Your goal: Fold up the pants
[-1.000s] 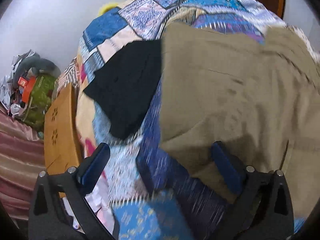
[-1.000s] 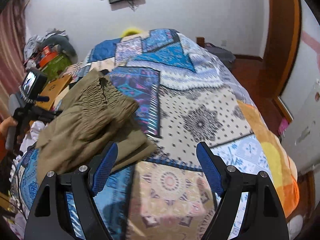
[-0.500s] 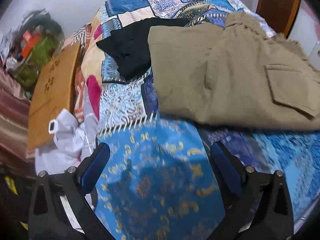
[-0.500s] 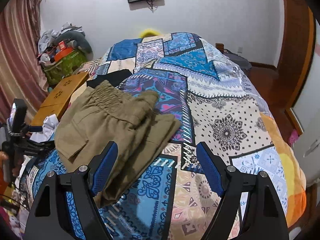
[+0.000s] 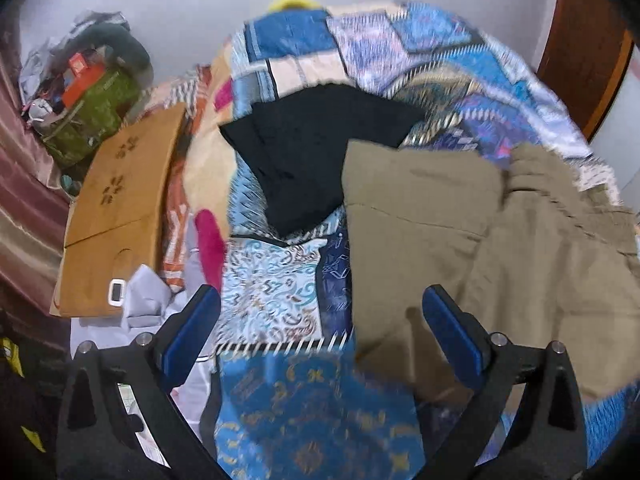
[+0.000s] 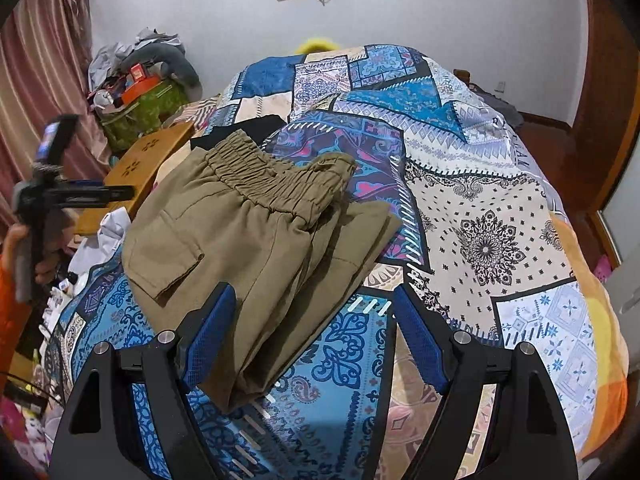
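Note:
The khaki pants (image 6: 256,240) lie folded on the patchwork bedspread (image 6: 480,208), elastic waistband at the far end, a pocket on the left. They also show at the right of the left wrist view (image 5: 480,248). My right gripper (image 6: 310,324) is open and empty, held above the pants' near edge. My left gripper (image 5: 320,320) is open and empty, above the bedspread (image 5: 280,280) at the pants' left edge. The left gripper also shows at the left of the right wrist view (image 6: 76,196), held in a hand.
A folded black garment (image 5: 312,152) lies on the bed beyond the khaki pants. A wooden lap table (image 5: 120,208) and white cloth (image 5: 148,292) sit off the bed's left side. A green bag (image 6: 148,108) with clutter stands by the wall.
The left gripper has moved in toward the pants' left edge, its view blurred. The right gripper has moved closer, so the pants fill more of its view. Both stay open.

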`<state>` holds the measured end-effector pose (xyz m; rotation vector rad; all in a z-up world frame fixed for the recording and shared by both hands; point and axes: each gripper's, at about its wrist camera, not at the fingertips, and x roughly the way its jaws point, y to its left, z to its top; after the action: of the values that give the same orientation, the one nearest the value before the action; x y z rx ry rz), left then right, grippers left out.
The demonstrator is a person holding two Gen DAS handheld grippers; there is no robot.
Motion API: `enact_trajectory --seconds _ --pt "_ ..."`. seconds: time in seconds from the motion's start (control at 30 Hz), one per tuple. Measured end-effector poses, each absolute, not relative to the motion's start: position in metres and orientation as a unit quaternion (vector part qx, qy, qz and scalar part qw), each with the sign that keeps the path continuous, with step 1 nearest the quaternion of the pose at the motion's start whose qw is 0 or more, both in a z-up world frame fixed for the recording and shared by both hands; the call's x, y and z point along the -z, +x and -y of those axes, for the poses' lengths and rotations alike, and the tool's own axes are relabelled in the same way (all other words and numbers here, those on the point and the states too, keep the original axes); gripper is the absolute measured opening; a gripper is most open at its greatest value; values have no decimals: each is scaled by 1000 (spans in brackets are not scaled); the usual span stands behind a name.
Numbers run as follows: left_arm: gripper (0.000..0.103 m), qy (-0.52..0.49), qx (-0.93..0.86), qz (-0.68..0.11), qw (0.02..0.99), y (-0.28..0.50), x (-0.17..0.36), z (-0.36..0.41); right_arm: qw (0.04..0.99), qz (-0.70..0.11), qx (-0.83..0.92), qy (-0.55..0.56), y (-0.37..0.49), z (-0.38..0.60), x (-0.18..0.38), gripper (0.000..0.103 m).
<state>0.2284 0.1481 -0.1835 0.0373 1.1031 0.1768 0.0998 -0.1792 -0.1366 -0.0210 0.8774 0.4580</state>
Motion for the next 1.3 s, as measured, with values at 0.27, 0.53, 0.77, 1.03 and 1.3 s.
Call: enact_trajectory --seconds 0.27,0.53,0.77,1.03,1.3 --pt "99 46 -47 -565 823 233 214 -113 888 -410 -206 -33 100 185 132 78" --pt "98 18 26 -564 825 188 196 -86 896 -394 -205 -18 106 192 125 78" --pt "98 20 4 -461 887 176 138 -71 884 -400 -242 4 110 181 124 61" --pt "74 59 72 -427 900 181 128 -12 866 -415 -281 -18 117 151 136 34" --pt "50 102 69 -482 868 186 188 3 846 -448 -286 -37 120 153 161 29"
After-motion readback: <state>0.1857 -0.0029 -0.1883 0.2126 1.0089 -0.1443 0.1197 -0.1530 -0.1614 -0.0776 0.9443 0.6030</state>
